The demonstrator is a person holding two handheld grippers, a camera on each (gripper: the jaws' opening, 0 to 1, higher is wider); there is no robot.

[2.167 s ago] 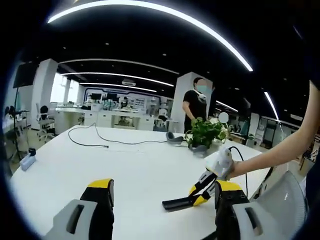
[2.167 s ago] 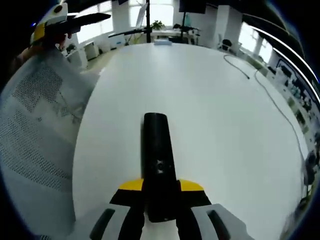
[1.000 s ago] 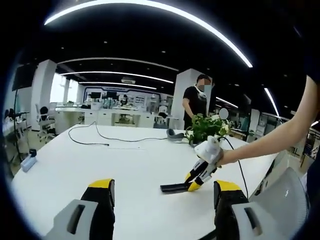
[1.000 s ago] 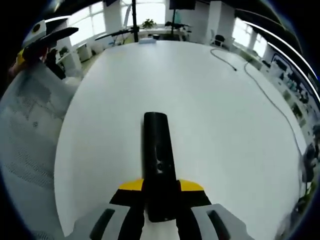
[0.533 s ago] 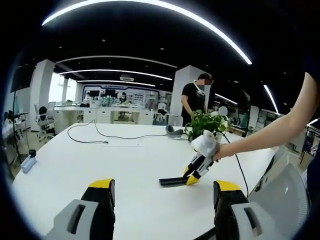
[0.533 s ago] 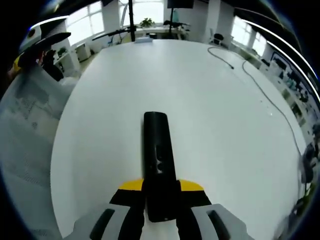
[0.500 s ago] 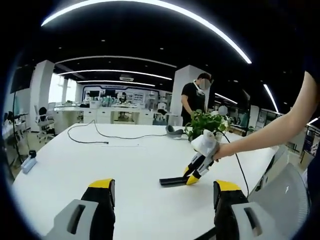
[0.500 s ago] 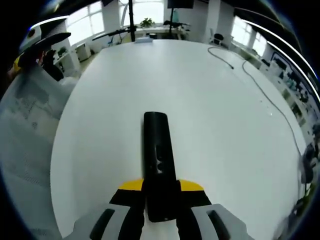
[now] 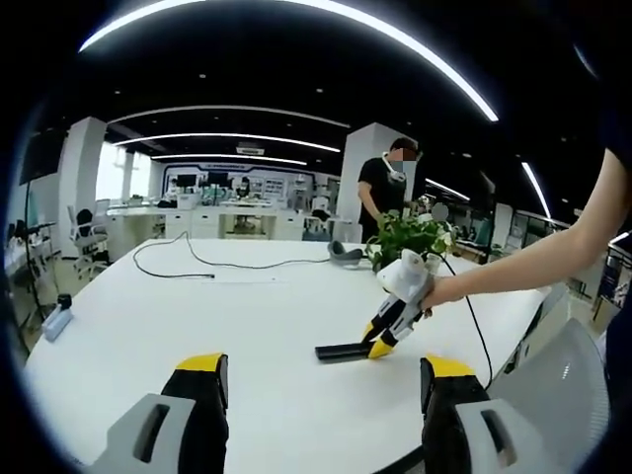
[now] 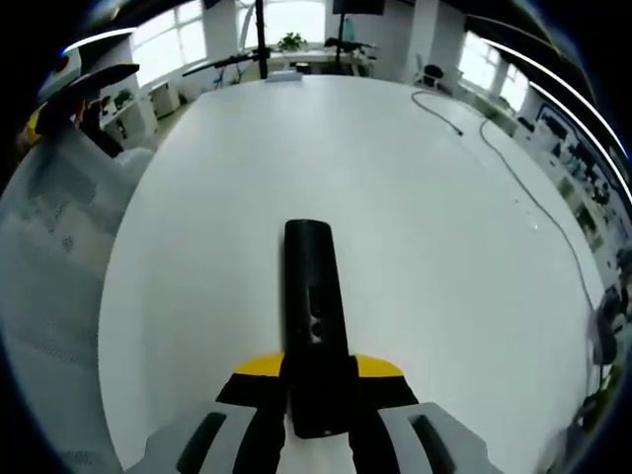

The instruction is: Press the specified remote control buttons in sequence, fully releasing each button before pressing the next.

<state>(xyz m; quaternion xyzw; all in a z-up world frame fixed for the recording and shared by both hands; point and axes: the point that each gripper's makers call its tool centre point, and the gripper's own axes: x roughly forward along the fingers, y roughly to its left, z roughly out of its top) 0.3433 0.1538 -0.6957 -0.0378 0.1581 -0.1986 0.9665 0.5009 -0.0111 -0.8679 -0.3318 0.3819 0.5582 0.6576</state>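
A black remote control (image 10: 314, 306) runs lengthwise between my right gripper's (image 10: 318, 380) yellow-tipped jaws, which are shut on its near end; small buttons show on its top face. It hangs just above the white table (image 10: 415, 217). In the left gripper view the same remote (image 9: 342, 351) juts from the right gripper (image 9: 379, 348), held by a person's hand at the right, low over the table (image 9: 197, 306). My left gripper (image 9: 322, 385) stands open near the table's front edge, well short of the remote, nothing between its jaws.
A potted plant (image 9: 407, 240), a headset (image 9: 345, 254) and a black cable (image 9: 197, 269) lie at the far side. A small device (image 9: 54, 320) sits at the left edge. A white mesh chair (image 10: 49, 257) stands beside the table. A person (image 9: 383, 196) stands beyond.
The right gripper with the remote has moved away from the front edge toward the middle of the table. The left gripper has stayed open in place.
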